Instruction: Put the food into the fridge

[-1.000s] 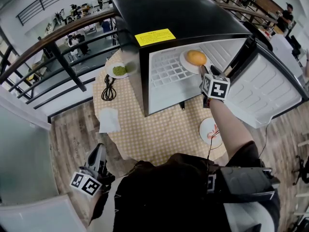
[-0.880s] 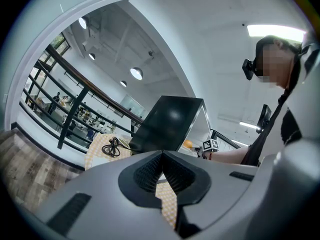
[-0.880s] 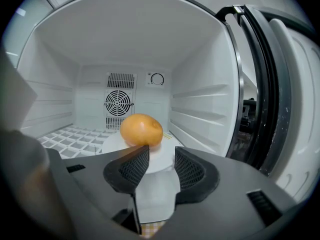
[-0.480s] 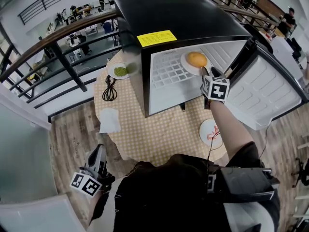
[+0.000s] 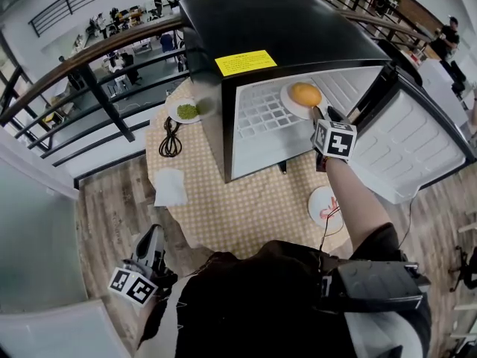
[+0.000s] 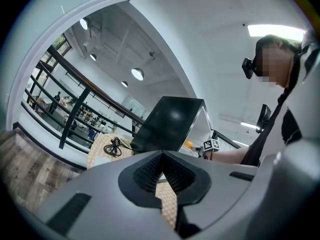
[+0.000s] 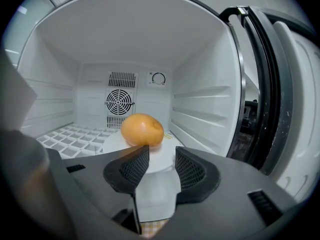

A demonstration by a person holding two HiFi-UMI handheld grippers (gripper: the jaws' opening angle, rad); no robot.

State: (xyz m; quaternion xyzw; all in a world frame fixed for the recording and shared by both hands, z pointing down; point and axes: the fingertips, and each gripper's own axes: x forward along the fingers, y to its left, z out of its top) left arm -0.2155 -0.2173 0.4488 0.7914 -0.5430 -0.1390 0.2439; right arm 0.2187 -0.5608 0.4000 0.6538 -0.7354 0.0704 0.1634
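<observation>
The left gripper (image 6: 161, 156) hangs low beside the person, clenched on nothing. On the counter (image 5: 223, 207), a dish of green food (image 5: 186, 110) waits left of the fridge (image 5: 283, 28). Inside, the plate (image 7: 114, 143) with the round orange food (image 7: 142, 130) rests on the white shelf (image 7: 75, 136), just beyond the right gripper (image 7: 157, 165), whose jaws stand apart, released. A careless pull back could snag the rim and roll the food off. Compared with a second ago, plate and gripper have barely shifted.
</observation>
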